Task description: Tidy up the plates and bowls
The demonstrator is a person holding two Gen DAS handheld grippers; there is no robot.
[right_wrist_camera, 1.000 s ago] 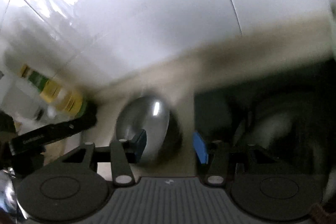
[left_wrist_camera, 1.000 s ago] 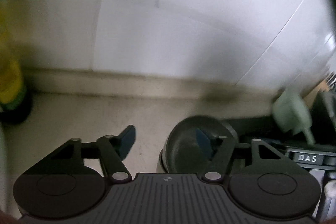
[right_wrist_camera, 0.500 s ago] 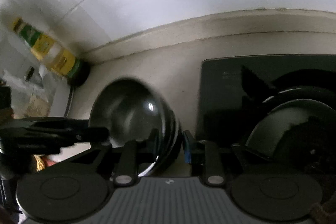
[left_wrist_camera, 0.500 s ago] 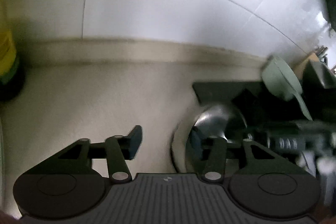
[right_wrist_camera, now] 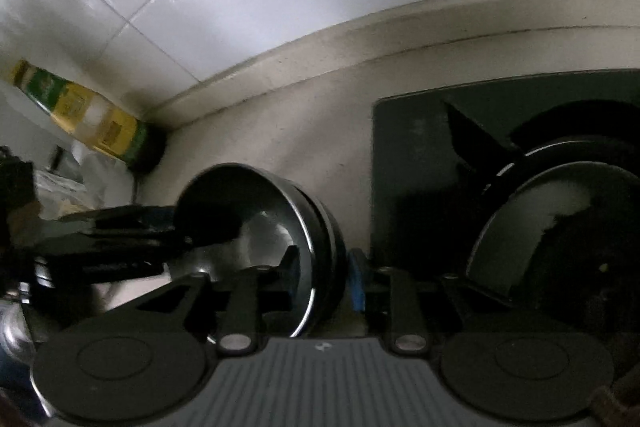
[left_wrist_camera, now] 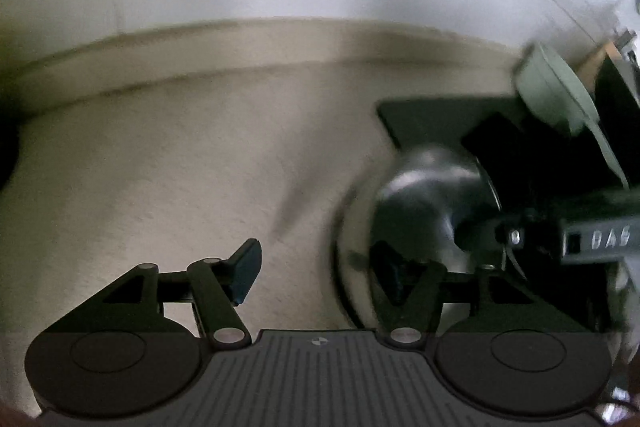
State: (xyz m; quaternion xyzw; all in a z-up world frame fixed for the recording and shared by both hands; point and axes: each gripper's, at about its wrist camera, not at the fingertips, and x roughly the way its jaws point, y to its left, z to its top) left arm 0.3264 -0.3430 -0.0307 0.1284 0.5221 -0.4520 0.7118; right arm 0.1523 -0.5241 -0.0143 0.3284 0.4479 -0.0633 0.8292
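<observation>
A dark glossy bowl [right_wrist_camera: 260, 219] is tilted on its side over the beige counter, left of a dark drying mat [right_wrist_camera: 408, 147]. My right gripper [right_wrist_camera: 326, 279] is shut on the bowl's rim, one finger inside and one outside. Dark plates [right_wrist_camera: 560, 223] stand on the mat at right. In the left wrist view the same bowl [left_wrist_camera: 424, 195] is blurred, and my left gripper [left_wrist_camera: 316, 267] is open with its right finger at the bowl's rim and its left finger over bare counter. The left gripper also shows in the right wrist view at the bowl's left side.
A yellow-green bottle [right_wrist_camera: 80, 111] leans in the back left corner by the white tiled wall. A pale green utensil [left_wrist_camera: 560, 91] hangs at the right above the mat. The right gripper's body with "DAS" lettering [left_wrist_camera: 600, 239] is at the right edge.
My right gripper closed on the bowl's rim and tipped the bowl further toward the mat. My left gripper stayed open while its view swung and the bowl shifted right in it.
</observation>
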